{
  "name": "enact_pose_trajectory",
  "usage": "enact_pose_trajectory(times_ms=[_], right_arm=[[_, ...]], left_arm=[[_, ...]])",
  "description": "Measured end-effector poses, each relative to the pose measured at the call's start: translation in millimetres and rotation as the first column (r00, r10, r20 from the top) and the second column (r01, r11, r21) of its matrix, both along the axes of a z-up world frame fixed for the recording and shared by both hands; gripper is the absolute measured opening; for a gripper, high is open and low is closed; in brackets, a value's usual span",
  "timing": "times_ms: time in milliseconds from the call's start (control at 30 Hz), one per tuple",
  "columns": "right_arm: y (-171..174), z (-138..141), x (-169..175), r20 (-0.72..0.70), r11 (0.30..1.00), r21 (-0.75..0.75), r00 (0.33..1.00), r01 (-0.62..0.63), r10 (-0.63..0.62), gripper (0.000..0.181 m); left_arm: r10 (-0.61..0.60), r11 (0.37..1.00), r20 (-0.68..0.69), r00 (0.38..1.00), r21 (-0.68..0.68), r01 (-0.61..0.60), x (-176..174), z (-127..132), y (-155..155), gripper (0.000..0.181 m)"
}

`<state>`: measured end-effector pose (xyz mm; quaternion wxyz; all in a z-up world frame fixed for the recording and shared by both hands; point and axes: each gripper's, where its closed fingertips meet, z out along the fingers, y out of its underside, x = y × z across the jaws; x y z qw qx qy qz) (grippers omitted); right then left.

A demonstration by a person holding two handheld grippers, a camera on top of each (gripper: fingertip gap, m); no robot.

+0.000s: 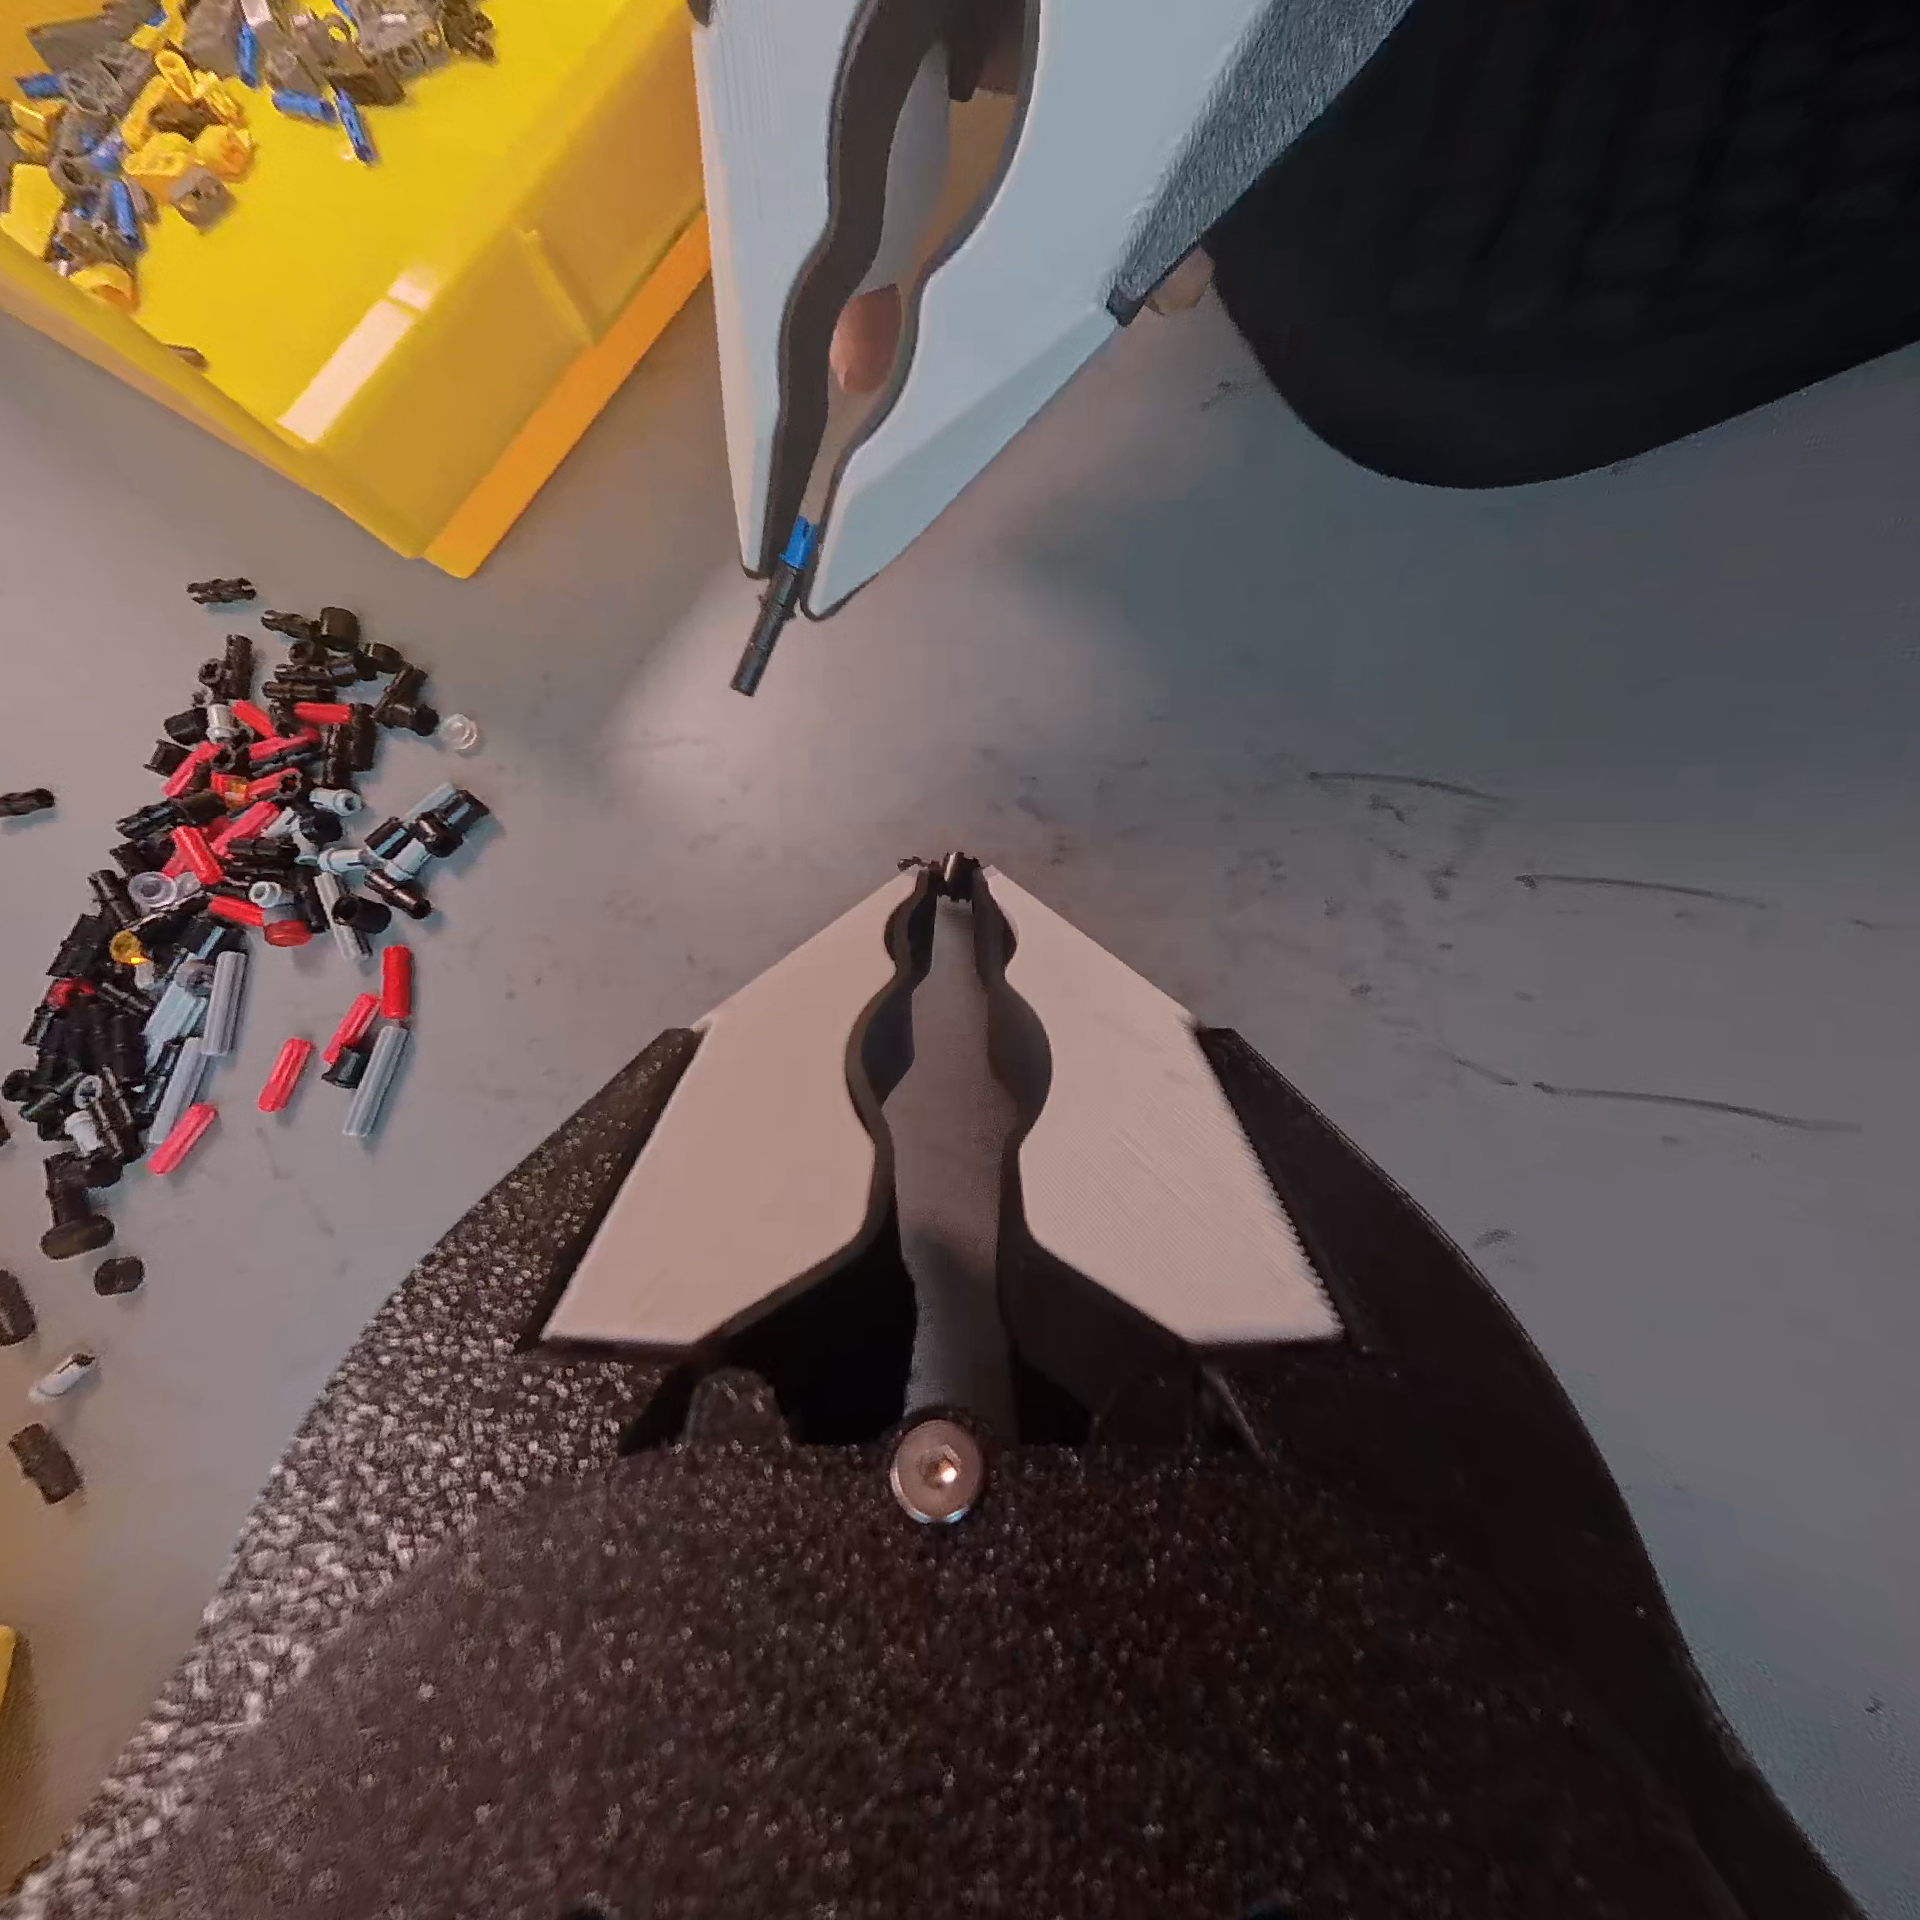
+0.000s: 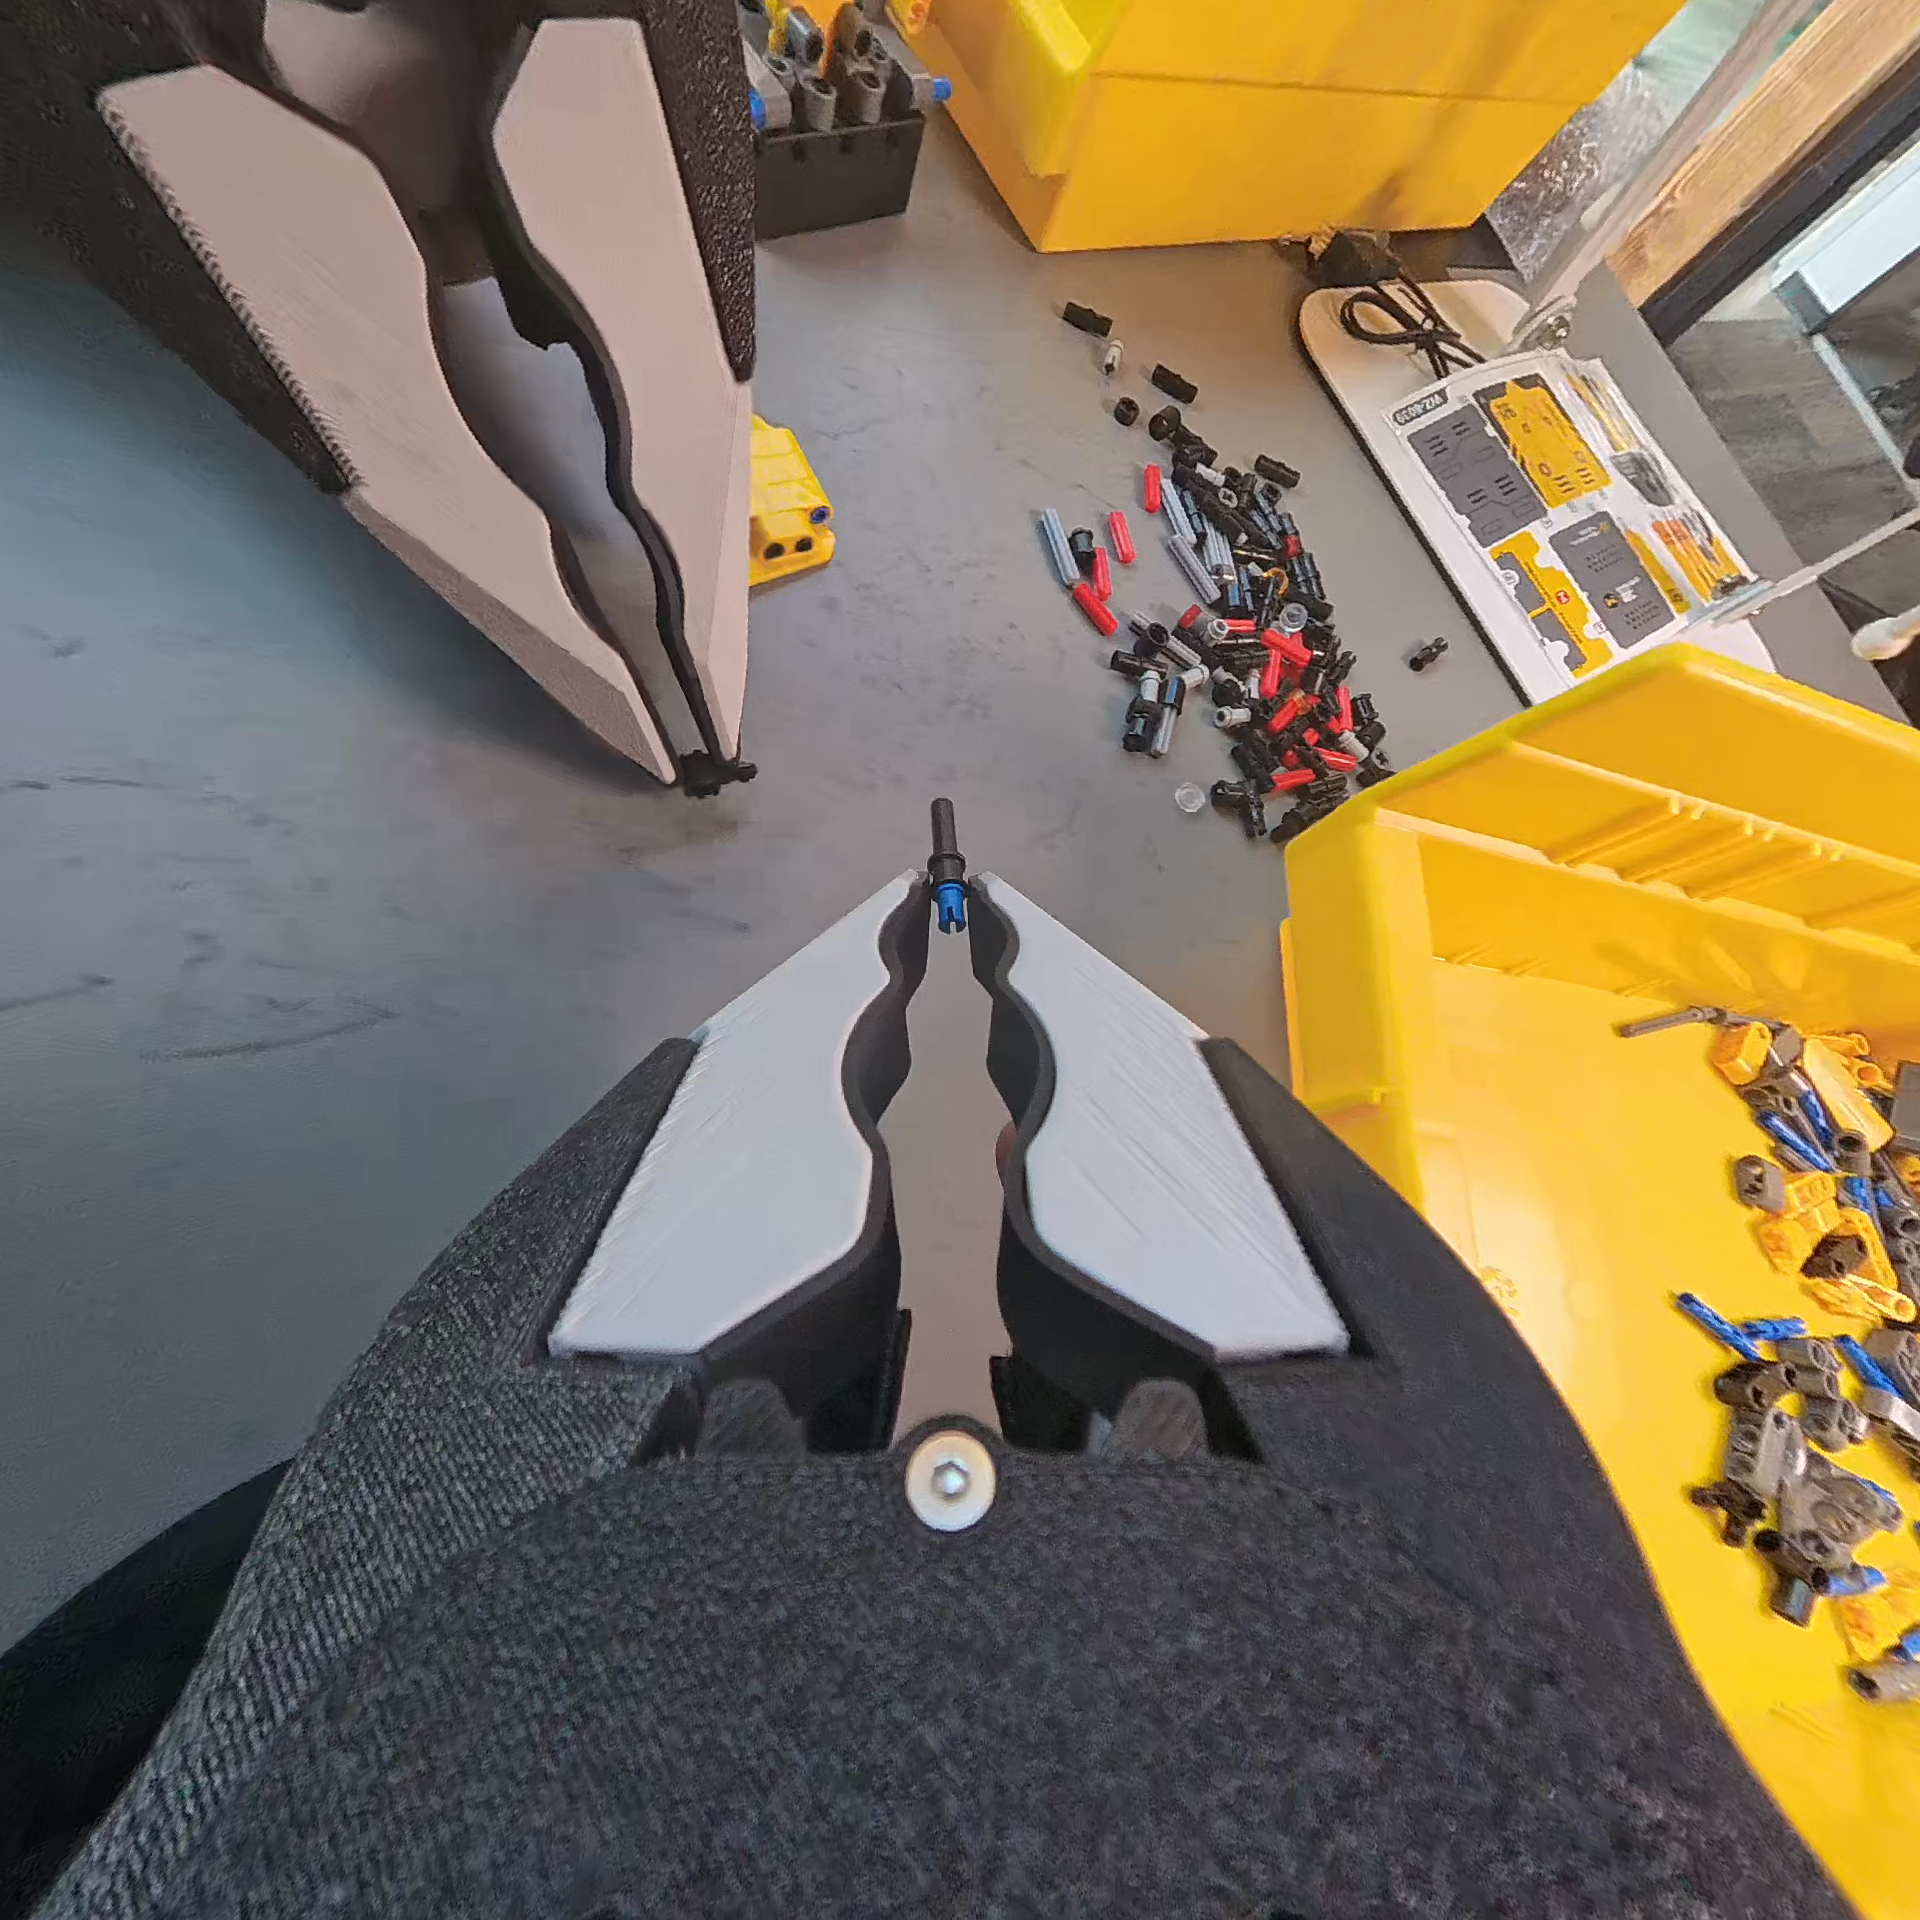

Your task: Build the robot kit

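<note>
My right gripper point(image 2: 948, 883) is shut on a small blue and black pin point(image 2: 945, 868), whose black end sticks out past the fingertips. The same gripper point(image 1: 795, 577) and pin point(image 1: 767, 634) show at the top of the left wrist view. My left gripper point(image 1: 954, 873) is shut on a small black connector piece point(image 1: 954, 868); it also shows in the right wrist view point(image 2: 712, 771), with the black piece point(image 2: 715, 775) at its tips. The two gripper tips are a short way apart above the grey table point(image 2: 312, 831).
A pile of small black, red and grey pins point(image 1: 208, 914) lies on the table point(image 2: 1247, 644). Yellow bins with mixed parts point(image 1: 312, 208) point(image 2: 1662, 1247) stand nearby. A yellow block point(image 2: 790, 509), a black parts holder point(image 2: 831, 135) and a printed sheet point(image 2: 1558, 509) lie beyond. There is about 6 cm between the tips of the two grippers.
</note>
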<state>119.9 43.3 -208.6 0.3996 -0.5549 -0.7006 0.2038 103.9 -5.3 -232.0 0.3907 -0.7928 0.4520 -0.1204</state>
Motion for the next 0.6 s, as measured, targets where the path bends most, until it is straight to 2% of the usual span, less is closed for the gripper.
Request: enact_pose_trajectory(times_ms=[133,267,433,600], right_arm=[[-27.3,11.4,-8.4,-0.081,0.99,-0.073,0.99,-0.123,0.117,0.006],[-57.7,28.8,-20.7,-0.198,0.96,-0.137,0.956,-0.244,0.215,0.006],[-79.1,31.9,-40.5,-0.241,0.949,-0.142,0.939,-0.283,0.244,0.006],[-89.3,39.9,-50.3,-0.275,0.941,-0.158,0.929,-0.3,0.25,0.006]], left_arm=[[0.013,0.997,0.124,0.992,0.074,-0.022,-15.0,28.0,-8.7,0.005],[0.008,0.993,0.236,0.972,0.116,-0.037,-36.9,48.0,-29.9,0.005],[0.021,0.991,0.281,0.959,0.121,-0.057,-48.2,52.0,-47.2,0.005],[0.005,0.99,0.356,0.935,0.133,-0.056,-51.8,63.7,-48.9,0.005]])
